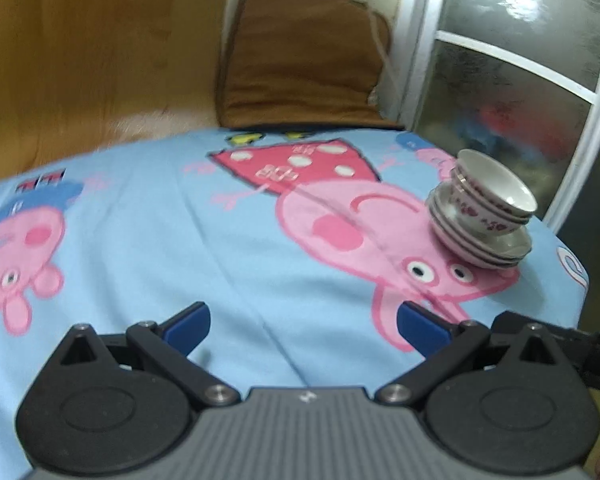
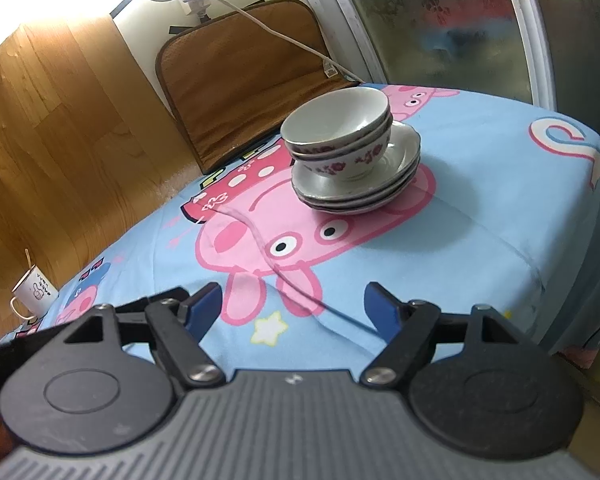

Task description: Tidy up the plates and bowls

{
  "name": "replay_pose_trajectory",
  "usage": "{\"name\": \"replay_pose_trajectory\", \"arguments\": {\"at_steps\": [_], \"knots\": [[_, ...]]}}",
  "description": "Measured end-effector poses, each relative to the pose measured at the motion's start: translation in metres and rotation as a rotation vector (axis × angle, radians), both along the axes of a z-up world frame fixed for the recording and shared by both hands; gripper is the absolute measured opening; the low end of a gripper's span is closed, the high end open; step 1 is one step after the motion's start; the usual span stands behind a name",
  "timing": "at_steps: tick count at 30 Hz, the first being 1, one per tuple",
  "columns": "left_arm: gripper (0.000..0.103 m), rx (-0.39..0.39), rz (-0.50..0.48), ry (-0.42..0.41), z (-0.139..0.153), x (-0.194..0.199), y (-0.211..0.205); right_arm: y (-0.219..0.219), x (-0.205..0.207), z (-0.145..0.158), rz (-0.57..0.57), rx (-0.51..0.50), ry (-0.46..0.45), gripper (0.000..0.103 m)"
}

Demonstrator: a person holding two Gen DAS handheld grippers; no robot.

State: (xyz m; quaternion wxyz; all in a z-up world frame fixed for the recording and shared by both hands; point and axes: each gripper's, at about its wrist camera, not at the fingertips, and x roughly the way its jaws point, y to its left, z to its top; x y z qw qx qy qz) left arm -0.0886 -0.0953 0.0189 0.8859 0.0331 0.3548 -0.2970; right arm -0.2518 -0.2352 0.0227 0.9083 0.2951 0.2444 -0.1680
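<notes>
A stack of white bowls with pink flower print [image 2: 340, 136] sits nested on a stack of white plates [image 2: 360, 188] on the table, covered with a blue cartoon-pig cloth [image 2: 480, 216]. In the left wrist view the bowls [image 1: 492, 196] and plates [image 1: 480, 244] stand at the far right, near the table edge. My left gripper [image 1: 304, 328] is open and empty, low over the cloth, well short of the stack. My right gripper [image 2: 294, 310] is open and empty, facing the stack from the near side, apart from it.
A brown cushion [image 2: 240, 80] leans against the wall behind the table, with a white cable [image 2: 284, 36] running across it. A white mug with a spoon [image 2: 34, 290] stands at the far left. A frosted glass door [image 2: 440, 20] is at the right. The wood-panel wall [image 1: 80, 60] is at the left.
</notes>
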Motion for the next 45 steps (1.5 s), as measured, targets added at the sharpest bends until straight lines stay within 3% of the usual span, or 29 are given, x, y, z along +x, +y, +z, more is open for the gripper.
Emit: {"name": "replay_pose_trajectory", "arguments": {"at_steps": [12,19,35,45], "knots": [[0.103,0.052,0.071,-0.012,-0.006,-0.009,0.006,0.0,0.001,0.001,0.028,-0.015,-0.044,0.08],[0.103,0.082,0.073,-0.068,-0.001,-0.017,0.001,-0.006,0.003,-0.001,0.026,0.005,-0.048,0.08],[0.103,0.09,0.076,-0.101,0.007,-0.016,0.003,-0.012,0.001,-0.004,0.021,0.028,-0.058,0.08],[0.103,0.162,0.1,-0.12,0.01,-0.018,-0.001,-0.014,0.0,-0.007,0.018,0.038,-0.059,0.08]]}}
